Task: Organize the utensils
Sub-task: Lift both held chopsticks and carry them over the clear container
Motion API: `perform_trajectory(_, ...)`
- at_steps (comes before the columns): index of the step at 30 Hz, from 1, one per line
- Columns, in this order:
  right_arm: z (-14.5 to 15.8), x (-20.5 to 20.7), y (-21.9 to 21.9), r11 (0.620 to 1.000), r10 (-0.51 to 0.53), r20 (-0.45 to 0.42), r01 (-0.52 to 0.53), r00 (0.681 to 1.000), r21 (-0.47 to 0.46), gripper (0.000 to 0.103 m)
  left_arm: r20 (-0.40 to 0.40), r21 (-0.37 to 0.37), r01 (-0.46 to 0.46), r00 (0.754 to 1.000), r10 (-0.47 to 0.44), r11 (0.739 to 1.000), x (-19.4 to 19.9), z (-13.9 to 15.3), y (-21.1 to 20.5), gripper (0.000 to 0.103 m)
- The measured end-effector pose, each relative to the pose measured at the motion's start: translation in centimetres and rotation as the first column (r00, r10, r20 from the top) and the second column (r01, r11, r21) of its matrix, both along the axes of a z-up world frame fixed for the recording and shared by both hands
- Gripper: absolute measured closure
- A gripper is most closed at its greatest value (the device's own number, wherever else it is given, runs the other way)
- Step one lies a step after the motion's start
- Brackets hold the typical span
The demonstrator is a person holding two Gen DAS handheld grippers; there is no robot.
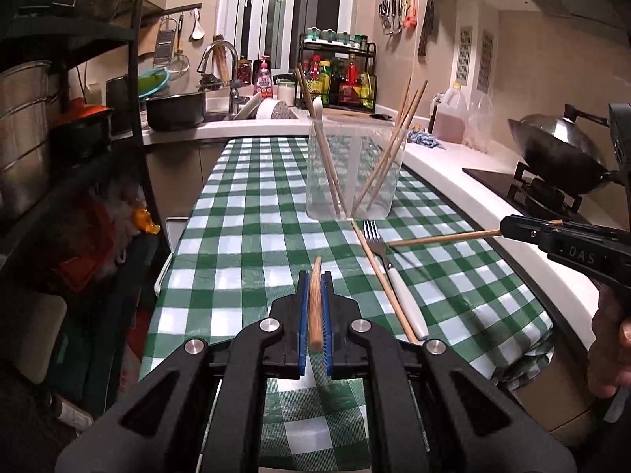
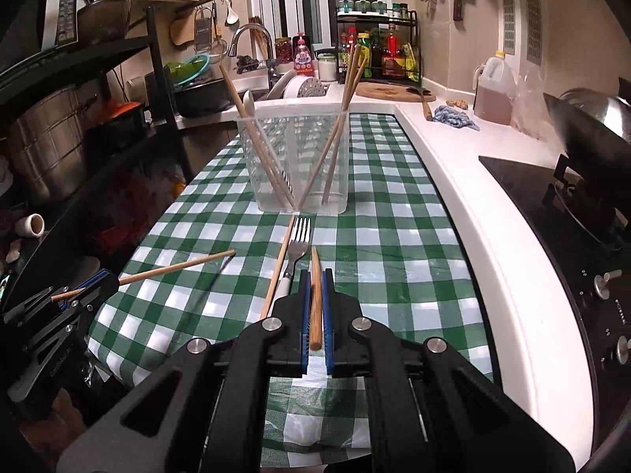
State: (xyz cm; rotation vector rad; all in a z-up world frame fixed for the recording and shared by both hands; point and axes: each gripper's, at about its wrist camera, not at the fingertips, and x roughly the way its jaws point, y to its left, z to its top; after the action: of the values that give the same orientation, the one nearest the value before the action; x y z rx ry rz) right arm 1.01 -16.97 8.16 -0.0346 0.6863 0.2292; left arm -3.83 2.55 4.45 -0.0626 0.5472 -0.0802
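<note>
My left gripper (image 1: pixel 314 280) is shut on a wooden chopstick (image 1: pixel 315 307) held above the green checked tablecloth (image 1: pixel 244 213). To its right, my right gripper (image 1: pixel 508 228) grips a second chopstick (image 1: pixel 441 238) that points left. In the right wrist view that gripper (image 2: pixel 314 280) is shut on its chopstick (image 2: pixel 315 303), and the left gripper (image 2: pixel 106 282) shows at the left edge. A clear container (image 1: pixel 355 169) (image 2: pixel 299 161) ahead holds several chopsticks and a white spoon. A white-handled fork (image 1: pixel 408 299) (image 2: pixel 300 236) and one loose chopstick (image 1: pixel 378 276) (image 2: pixel 278 272) lie on the cloth.
A white counter (image 2: pixel 465 197) runs along the right, with a stove and wok (image 1: pixel 560 149). Behind the table are a sink with dishes (image 1: pixel 236 106), a spice rack (image 1: pixel 339 75) and an oil jug (image 2: pixel 495 90). A dark shelf with pots (image 1: pixel 23 138) stands at the left.
</note>
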Motion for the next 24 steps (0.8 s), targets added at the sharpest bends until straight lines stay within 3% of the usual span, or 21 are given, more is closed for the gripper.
perform_trajectory(13,4.7,1.1,-0.1,1.000,0.005,0.073,-0.006,0.997,0.020,0.097,0.065,0.004,0.032,0.997,-0.032,0.999,2.3,5.4,1.0,0.097)
perform_trajectory(24,8.3,3.3,1.1,0.999,0.026,0.103,-0.028,0.994,0.017,0.097,-0.012,0.008,0.058,0.998,-0.058,0.998,5.3,9.3,0.9,0.097)
